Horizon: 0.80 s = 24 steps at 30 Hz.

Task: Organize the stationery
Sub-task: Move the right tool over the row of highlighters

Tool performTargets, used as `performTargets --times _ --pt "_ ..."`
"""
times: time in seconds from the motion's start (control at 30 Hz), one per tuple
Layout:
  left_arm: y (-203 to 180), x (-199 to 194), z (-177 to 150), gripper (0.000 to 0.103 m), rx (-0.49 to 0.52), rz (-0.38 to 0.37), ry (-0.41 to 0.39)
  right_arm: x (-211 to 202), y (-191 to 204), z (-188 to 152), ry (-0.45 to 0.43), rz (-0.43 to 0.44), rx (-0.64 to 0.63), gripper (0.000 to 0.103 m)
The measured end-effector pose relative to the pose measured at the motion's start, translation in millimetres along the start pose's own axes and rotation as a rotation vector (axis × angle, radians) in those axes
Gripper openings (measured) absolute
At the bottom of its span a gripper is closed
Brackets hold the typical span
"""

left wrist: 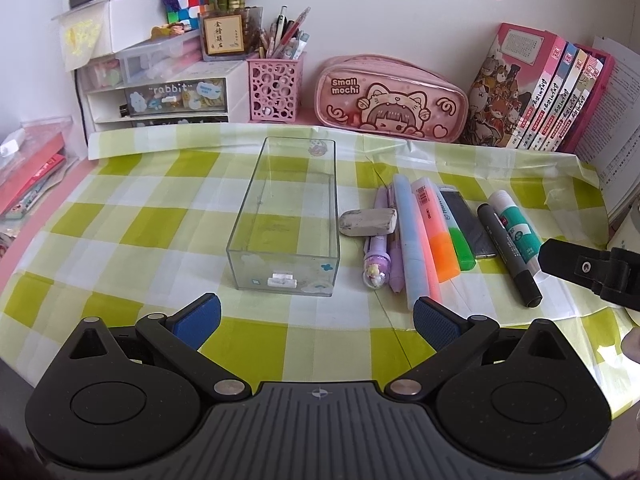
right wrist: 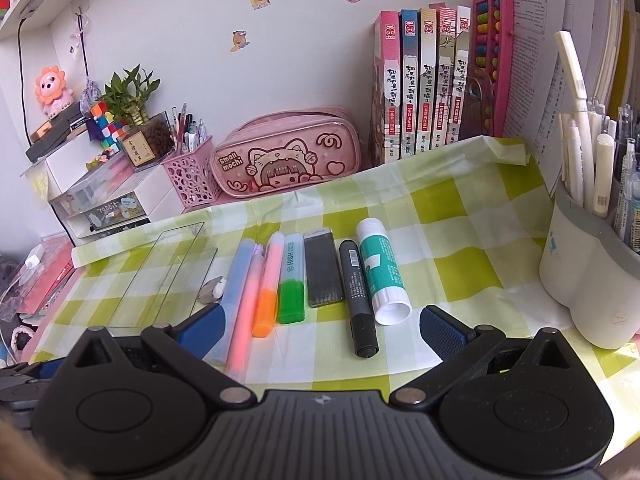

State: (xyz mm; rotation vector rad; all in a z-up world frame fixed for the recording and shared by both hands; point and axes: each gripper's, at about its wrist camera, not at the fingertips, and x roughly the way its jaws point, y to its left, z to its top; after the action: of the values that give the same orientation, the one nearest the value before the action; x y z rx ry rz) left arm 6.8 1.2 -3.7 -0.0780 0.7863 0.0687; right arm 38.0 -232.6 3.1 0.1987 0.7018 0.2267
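Left gripper spread wide and empty, clear plastic tray at its twelve o'clock, the eraser, highlighters and glue stick at one o'clock, right gripper gaping over them.

Clear tray: transparent hard plastic, glossy walls showing scuffs. Checked tablecloth: thin plastic sheeting, creased, reflecting light. Eraser, lying at the tray's 3 o'clock: matt rubber, grey with soiling. Highlighters: smooth plastic, caps translucent. Black marker: matt plastic barrel. Glue stick: glossy label over white plastic. Pencil case: shiny vinyl. Gripper pads: blue, textured rubber; arms appearing matt black plastic.
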Motion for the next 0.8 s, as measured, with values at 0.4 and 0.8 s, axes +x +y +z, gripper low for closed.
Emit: performTargets --times 0.4,0.8 --pt "7.3 5.5 1.5 0.098 -0.017 0.014 0.000 6.2 2.6 -0.7 0.014 -0.011 -0.014 0.103" --pt "18.5 28.8 2.9 0.098 -0.037 0.041 0.012 27.2 -0.4 -2.7 0.010 -0.036 -0.060 0.103"
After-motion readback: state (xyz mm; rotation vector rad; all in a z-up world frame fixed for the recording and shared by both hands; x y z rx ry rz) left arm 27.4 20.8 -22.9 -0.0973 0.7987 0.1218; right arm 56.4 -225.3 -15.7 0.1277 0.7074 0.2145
